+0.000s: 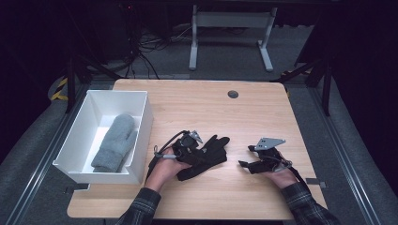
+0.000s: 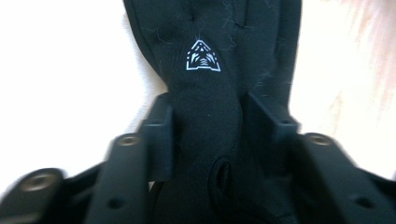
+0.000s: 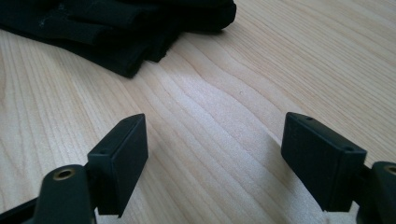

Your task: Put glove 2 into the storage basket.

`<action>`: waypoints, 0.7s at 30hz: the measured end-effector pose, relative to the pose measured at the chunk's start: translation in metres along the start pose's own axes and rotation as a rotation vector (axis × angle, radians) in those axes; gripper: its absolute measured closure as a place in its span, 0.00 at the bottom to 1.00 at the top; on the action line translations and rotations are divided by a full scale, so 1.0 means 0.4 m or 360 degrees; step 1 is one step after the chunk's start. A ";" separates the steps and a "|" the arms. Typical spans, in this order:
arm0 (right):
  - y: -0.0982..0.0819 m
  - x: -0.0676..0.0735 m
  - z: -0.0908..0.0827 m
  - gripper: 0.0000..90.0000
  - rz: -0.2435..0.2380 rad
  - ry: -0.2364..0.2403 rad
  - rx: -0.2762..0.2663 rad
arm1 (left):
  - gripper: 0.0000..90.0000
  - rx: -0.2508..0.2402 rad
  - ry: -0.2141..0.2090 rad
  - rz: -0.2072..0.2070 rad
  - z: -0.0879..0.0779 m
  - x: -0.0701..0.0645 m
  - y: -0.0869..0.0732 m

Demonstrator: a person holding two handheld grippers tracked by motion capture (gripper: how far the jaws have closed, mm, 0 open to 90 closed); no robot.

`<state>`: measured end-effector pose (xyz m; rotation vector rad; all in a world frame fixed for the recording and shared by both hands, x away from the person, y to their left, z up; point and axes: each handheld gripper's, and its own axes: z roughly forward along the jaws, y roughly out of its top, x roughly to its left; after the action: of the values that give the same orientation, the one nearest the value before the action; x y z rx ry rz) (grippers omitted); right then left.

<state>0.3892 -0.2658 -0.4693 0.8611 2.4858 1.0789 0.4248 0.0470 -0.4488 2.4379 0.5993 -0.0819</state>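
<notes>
Fingers (image 2: pixel 161 140) of the left gripper (image 1: pixel 199 146) clamp a bunched ridge of the black glove (image 1: pixel 206 157), which lies on the table (image 1: pixel 197 105) right of the white bin (image 1: pixel 143 136); the right gripper (image 3: pixel 212 154) hovers open above bare wood, holding nothing. Since only a fold is pinched, the knit could slip free when lifted, or the loose end could snag the bin's rim. On the fabric sits a white triangular emblem (image 2: pixel 203 56), with no readable lettering. Farther off, a grey mitten (image 1: pixel 114 143) lies inside the bin.
</notes>
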 end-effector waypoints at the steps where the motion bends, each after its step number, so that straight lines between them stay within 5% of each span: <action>1: 0.000 0.000 0.000 0.26 0.0000 0.0000 0.0000 | 0.70 0.0012 -0.0002 0.0001 -0.001 -0.002 0.002; 6: 0.000 0.000 0.000 0.26 0.0001 0.0000 0.0000 | 0.75 0.0019 -0.0014 -0.0087 -0.008 -0.004 0.007; 21: 0.000 0.000 0.000 0.26 0.0002 0.0001 0.0000 | 0.76 -0.0042 0.0139 -0.0112 -0.136 -0.045 0.050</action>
<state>0.3892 -0.2659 -0.4693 0.8626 2.4857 1.0799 0.4129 0.0577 -0.3901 2.4050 0.7208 0.0038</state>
